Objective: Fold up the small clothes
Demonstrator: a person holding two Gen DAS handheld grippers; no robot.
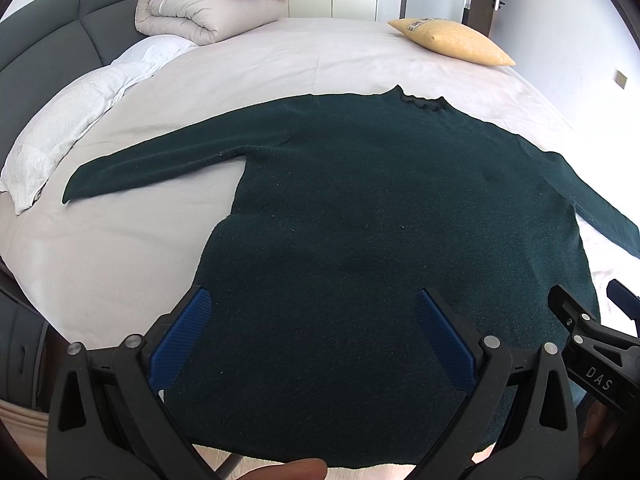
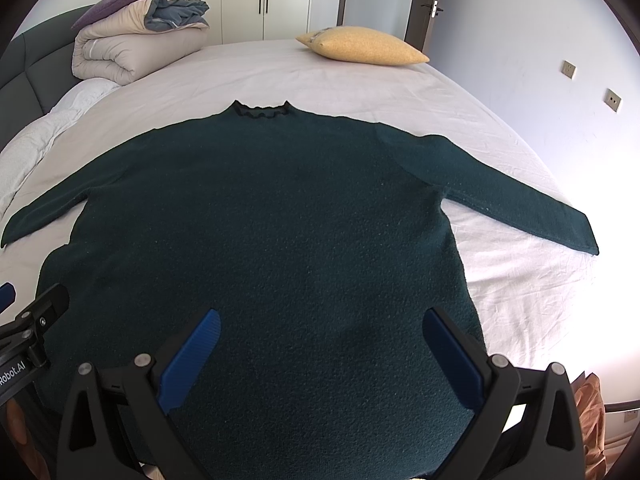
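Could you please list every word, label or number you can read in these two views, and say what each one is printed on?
"DAS": white letters on the black body of the right gripper, seen from the left wrist view.
"xdobot.AI": white letters on the black body of the left gripper, seen from the right wrist view; its start is cut off at the picture's edge.
Yellow pillow: a patterned patch, too blurred to read.
Dark green sweater: no text visible.

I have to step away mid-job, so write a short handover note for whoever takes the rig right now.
Left gripper: jaws open, holding nothing, over the sweater's hem area.
Right gripper: jaws open, holding nothing, also over the lower body.
Dark green sweater: spread flat on the bed, collar at the far end, both sleeves spread out to the sides.
Done: sweater is laid out.
Left: every fold; no sleeve or hem is turned in.
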